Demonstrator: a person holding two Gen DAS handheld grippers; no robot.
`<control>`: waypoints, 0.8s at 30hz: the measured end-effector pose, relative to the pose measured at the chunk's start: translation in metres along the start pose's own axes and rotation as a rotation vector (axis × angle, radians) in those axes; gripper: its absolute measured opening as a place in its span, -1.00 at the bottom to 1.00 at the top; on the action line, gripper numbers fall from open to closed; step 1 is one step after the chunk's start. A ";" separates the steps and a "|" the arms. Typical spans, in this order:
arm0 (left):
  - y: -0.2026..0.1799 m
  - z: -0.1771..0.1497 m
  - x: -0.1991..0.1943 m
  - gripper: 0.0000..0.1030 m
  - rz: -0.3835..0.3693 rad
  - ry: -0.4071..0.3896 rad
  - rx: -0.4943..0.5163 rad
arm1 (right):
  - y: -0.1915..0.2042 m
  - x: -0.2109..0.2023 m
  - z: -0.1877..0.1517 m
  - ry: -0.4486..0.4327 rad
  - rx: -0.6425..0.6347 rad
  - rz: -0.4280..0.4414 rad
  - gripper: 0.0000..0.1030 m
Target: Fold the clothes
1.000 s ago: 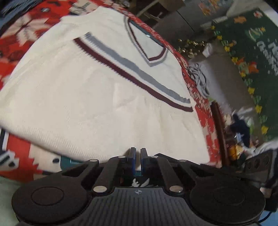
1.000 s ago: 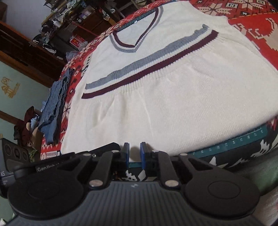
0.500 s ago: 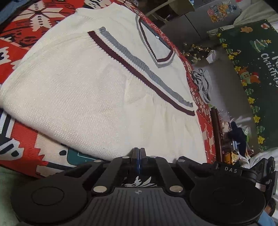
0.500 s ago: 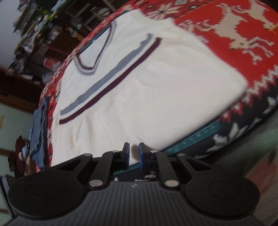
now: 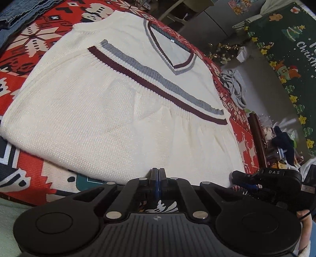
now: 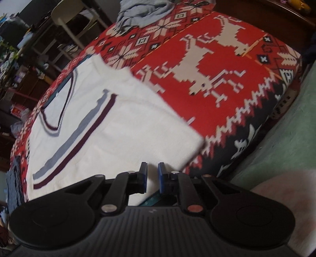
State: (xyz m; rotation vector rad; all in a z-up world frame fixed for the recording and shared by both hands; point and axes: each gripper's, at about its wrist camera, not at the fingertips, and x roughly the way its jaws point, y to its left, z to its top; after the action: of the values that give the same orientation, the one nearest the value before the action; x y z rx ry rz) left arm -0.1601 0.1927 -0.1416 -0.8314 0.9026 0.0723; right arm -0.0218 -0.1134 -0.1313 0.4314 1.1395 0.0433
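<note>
Right, biggest thing first: the red Christmas blanket [image 6: 227,65], all white reindeer and snowflakes, covers the whole work surface and drapes over its near edge. Spread flat on top of it lies the cream sweater vest [image 5: 110,110], front side up, its V-neck collar [image 5: 177,65] pointing away from us and its hem at the near edge of the surface. Across the chest run two stripes side by side, one grey [image 5: 158,79], one maroon [image 5: 150,87] just below it (below as in nearer the hem). From the right wrist view the vest takes up the left part of the blanket, with bare red pattern to its right.

Off at the far side there's a crumpled grey garment [image 6: 142,9] sitting on the blanket, well apart from the vest, and a folded blue denim piece [image 6: 13,189] at the left edge.

Now the tongs. The left gripper [image 5: 157,178] is at the vest's hem with its blue pads pressed together; the hem edge runs right to the tips, though I honestly cannot tell whether any knit is pinched between them. The right gripper [image 6: 152,174] sits low at the hem too, its jaws apart with a clear gap, white knit showing between them but nothing clamped.
</note>
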 end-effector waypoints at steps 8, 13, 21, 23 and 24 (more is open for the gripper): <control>0.003 0.001 0.000 -0.94 -0.018 0.002 -0.014 | -0.033 -0.009 0.026 -0.036 0.136 -0.015 -0.64; 0.003 0.000 0.000 -0.94 -0.015 -0.001 -0.009 | -0.027 -0.010 0.014 0.046 0.083 0.207 -0.64; 0.003 -0.001 -0.001 -0.94 -0.013 -0.004 -0.009 | -0.017 0.007 0.010 0.085 0.055 0.085 -0.69; 0.003 -0.001 -0.001 -0.94 -0.014 -0.003 -0.009 | -0.018 0.007 0.011 0.048 0.073 0.040 -0.68; 0.003 0.000 -0.001 -0.94 -0.014 -0.004 -0.008 | -0.021 0.007 0.013 0.033 0.092 0.024 -0.68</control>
State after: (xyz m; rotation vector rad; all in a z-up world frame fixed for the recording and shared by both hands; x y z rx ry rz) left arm -0.1624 0.1949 -0.1427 -0.8450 0.8935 0.0655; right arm -0.0113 -0.1347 -0.1399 0.5273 1.1718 0.0192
